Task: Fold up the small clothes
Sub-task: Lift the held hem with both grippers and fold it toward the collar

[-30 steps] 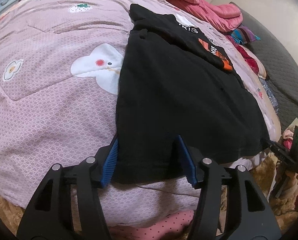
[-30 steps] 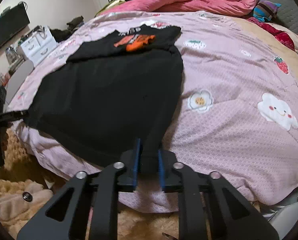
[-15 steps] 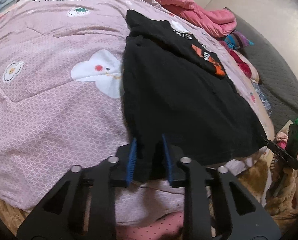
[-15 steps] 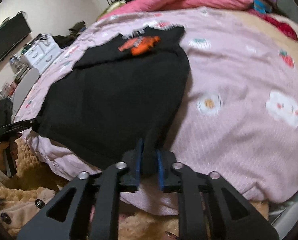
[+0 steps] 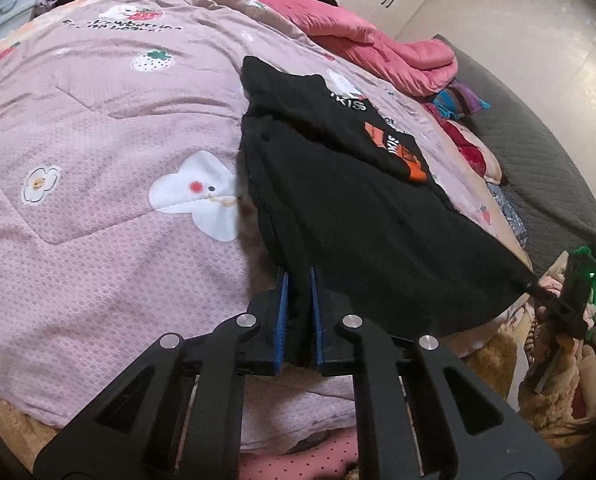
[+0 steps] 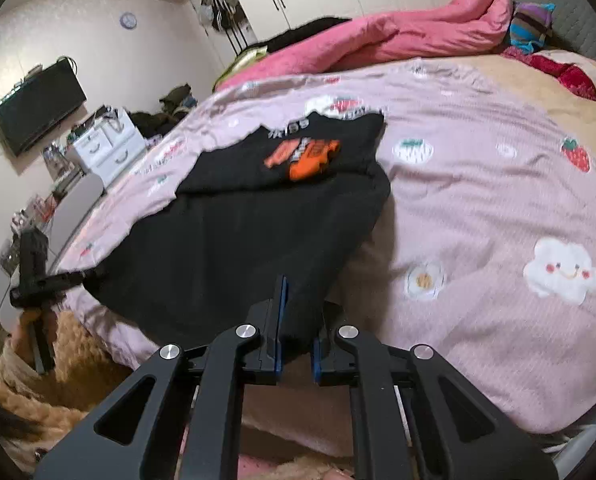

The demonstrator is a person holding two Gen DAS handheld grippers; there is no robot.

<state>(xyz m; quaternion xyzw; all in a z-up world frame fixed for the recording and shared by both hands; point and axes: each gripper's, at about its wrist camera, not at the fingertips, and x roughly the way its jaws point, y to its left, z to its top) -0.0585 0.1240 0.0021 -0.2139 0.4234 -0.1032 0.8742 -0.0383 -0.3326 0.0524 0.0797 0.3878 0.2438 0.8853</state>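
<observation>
Left gripper and right gripper were each clamped on shirt hem corners; uneven lifting could skew the fold or slip fabric.

The hem of the black shirt is hidden where it runs between the blue pads of the left gripper, and the same holds in the right wrist view, where the shirt covers most of one pad of the right gripper. The white lettering and orange print at the shirt's far end are blurred and cannot be read, and so are the words on the quilt near the top edge of the left view. The small clutter beside the white drawers is too small to tell apart, and the person's sleeve is cut off at the lower left edge.
</observation>
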